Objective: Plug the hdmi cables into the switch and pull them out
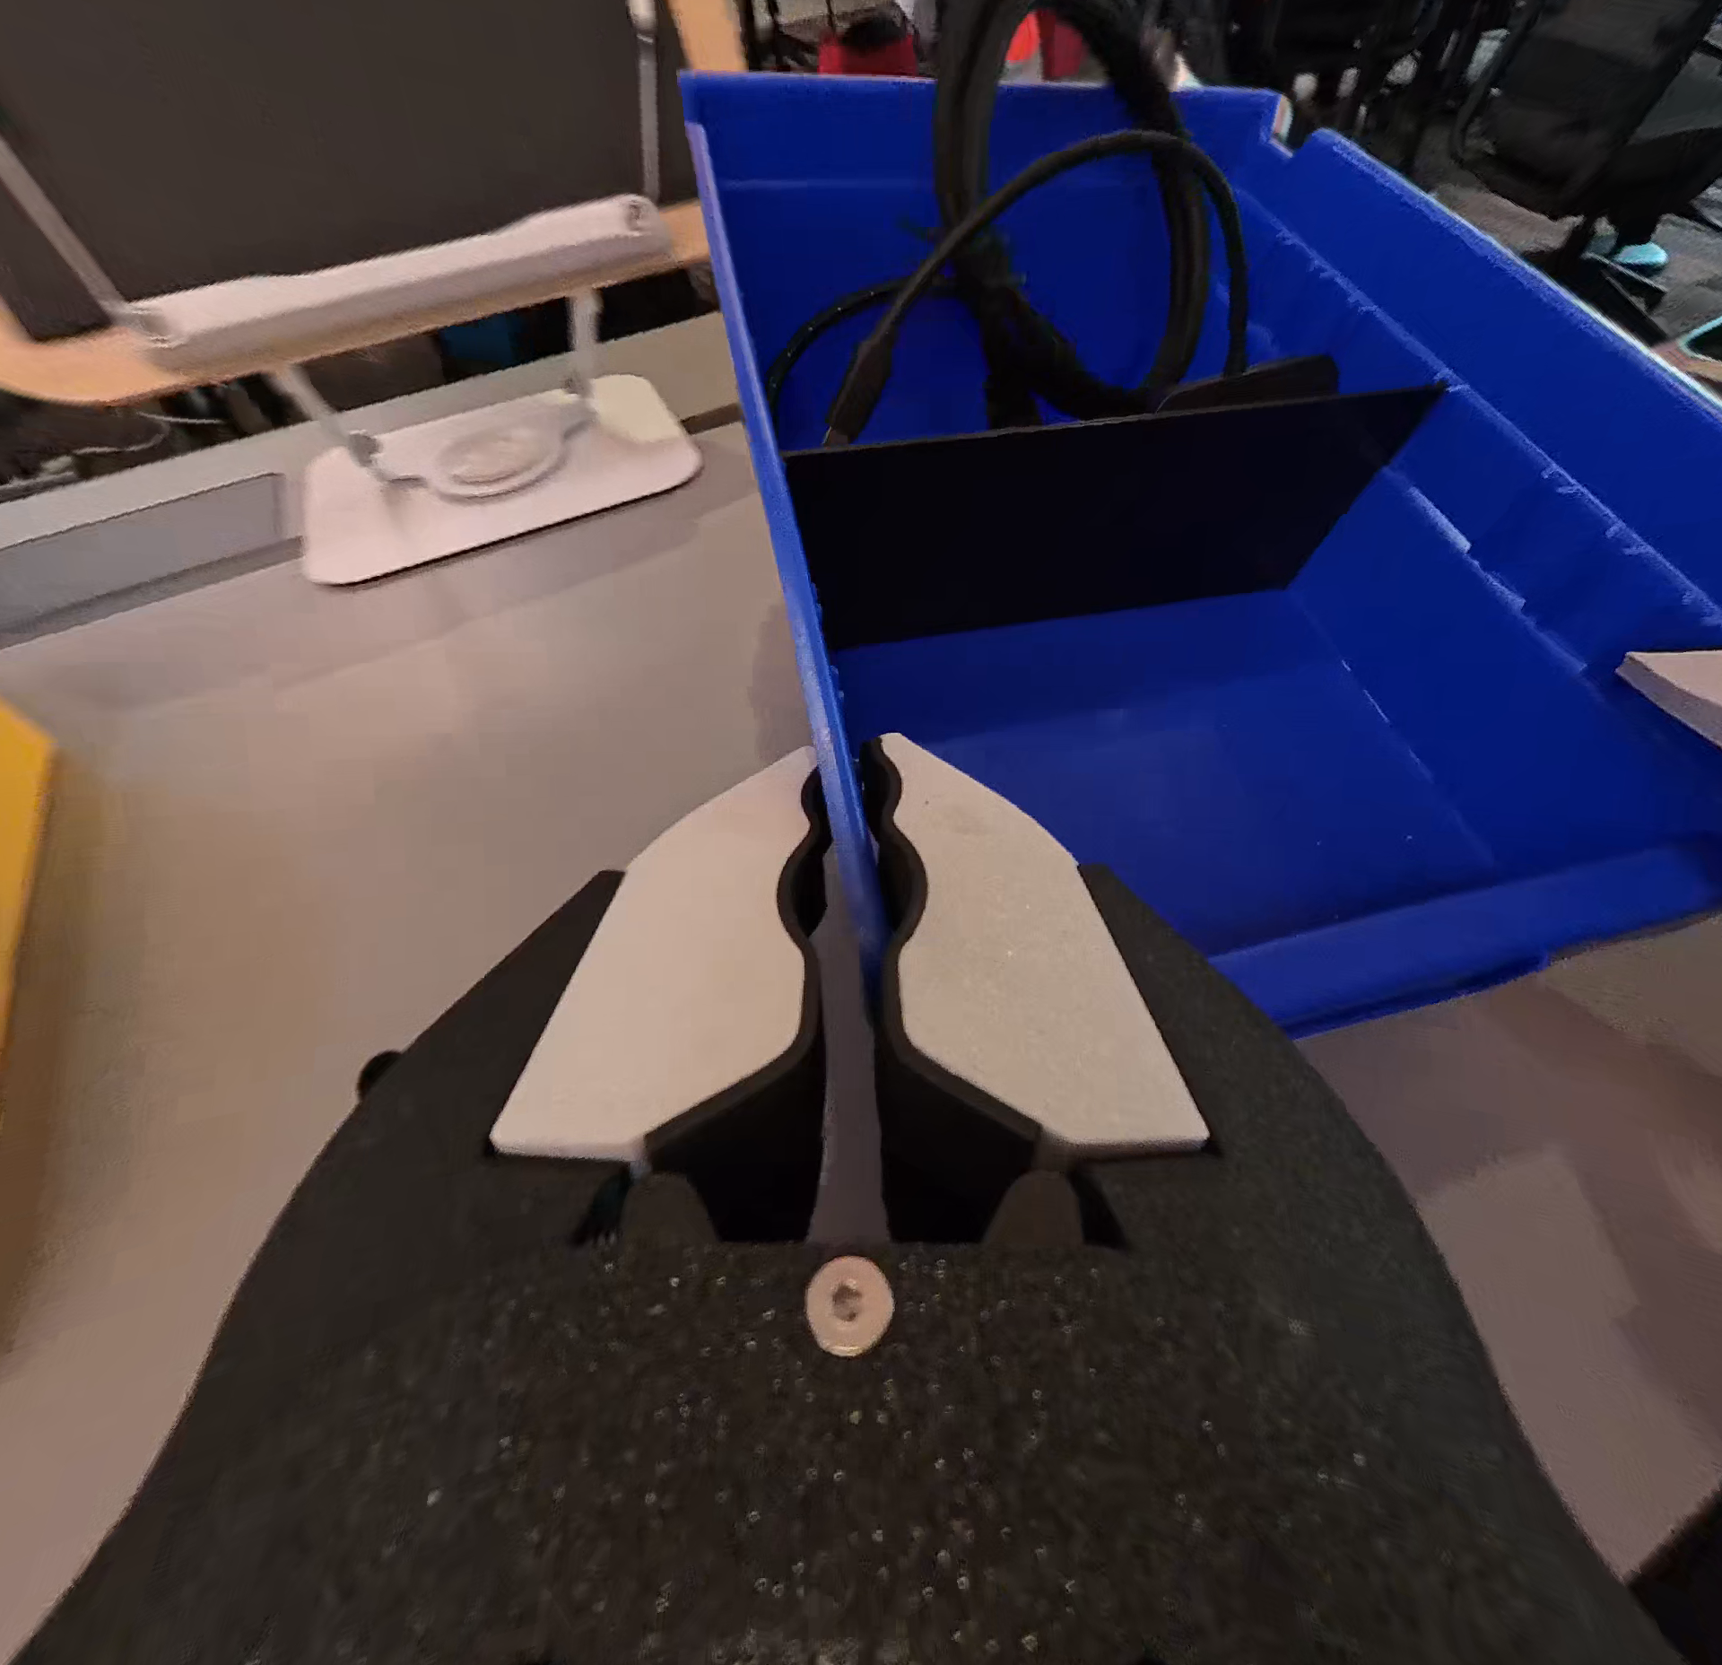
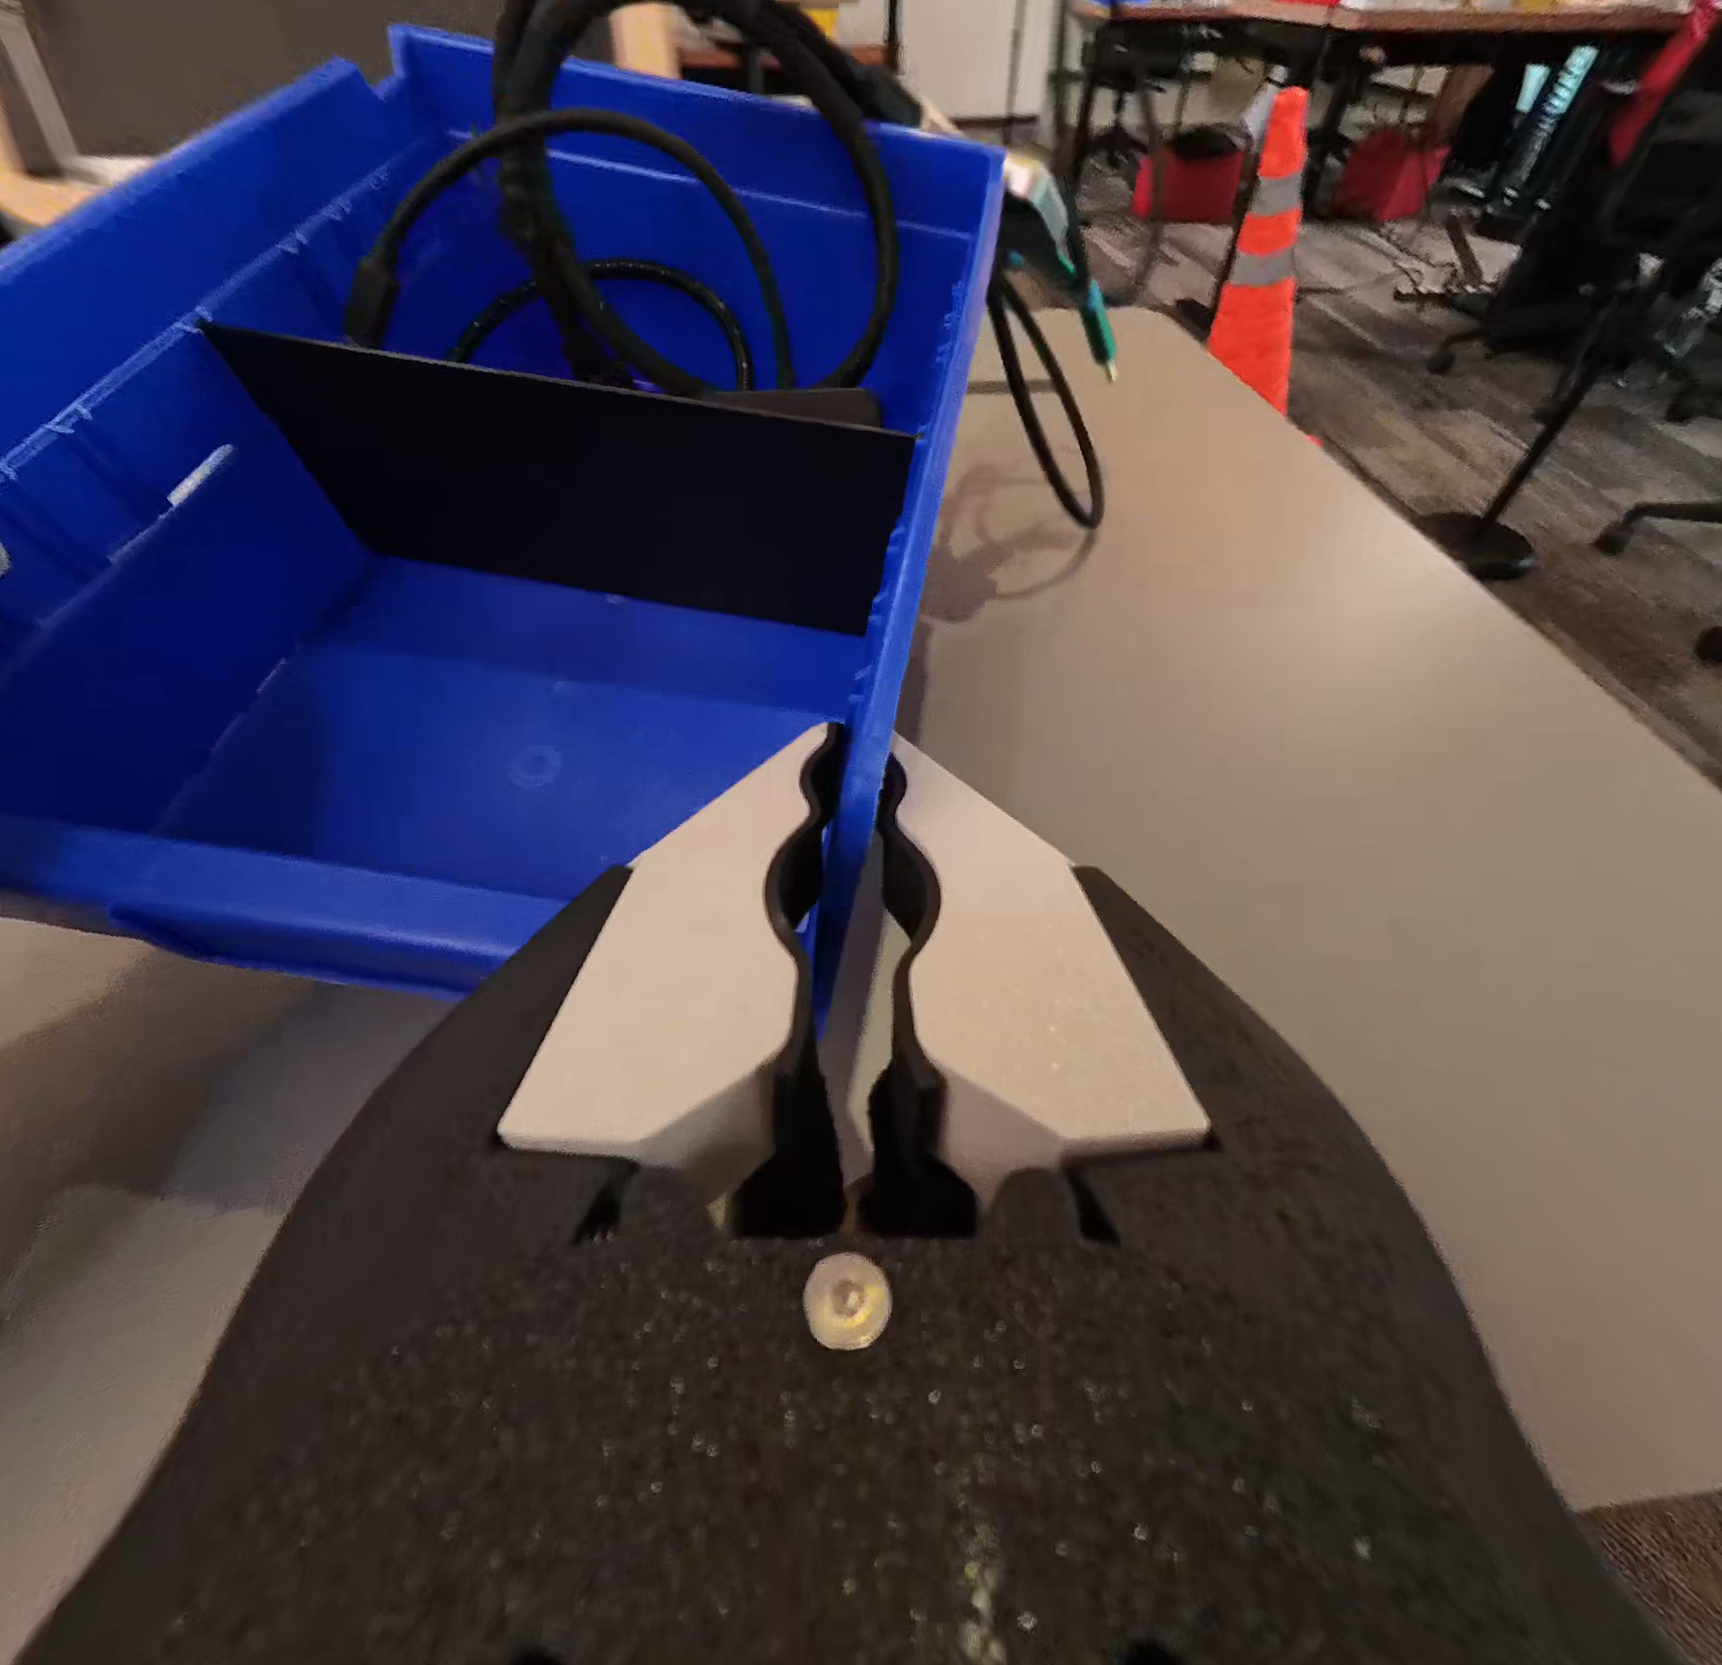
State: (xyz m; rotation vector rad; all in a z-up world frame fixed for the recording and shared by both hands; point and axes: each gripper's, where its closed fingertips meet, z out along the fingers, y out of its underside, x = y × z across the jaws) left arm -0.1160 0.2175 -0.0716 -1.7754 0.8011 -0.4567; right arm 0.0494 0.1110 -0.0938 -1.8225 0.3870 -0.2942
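HDMI cables (image 1: 1100,250) lie coiled in the far compartment of a blue bin (image 1: 1211,781), well ahead of both tools, behind a dark divider (image 1: 1072,520). Nearest, the left tool (image 1: 843,763) pinches the bin's left wall between its 2 fingers, and the right tool (image 2: 862,753) pinches the right wall the same way. The near compartment lies between them. A flat black box (image 2: 801,401) peeks over the divider beside the cables. The bin sits on a grey worktop (image 2: 1258,781).
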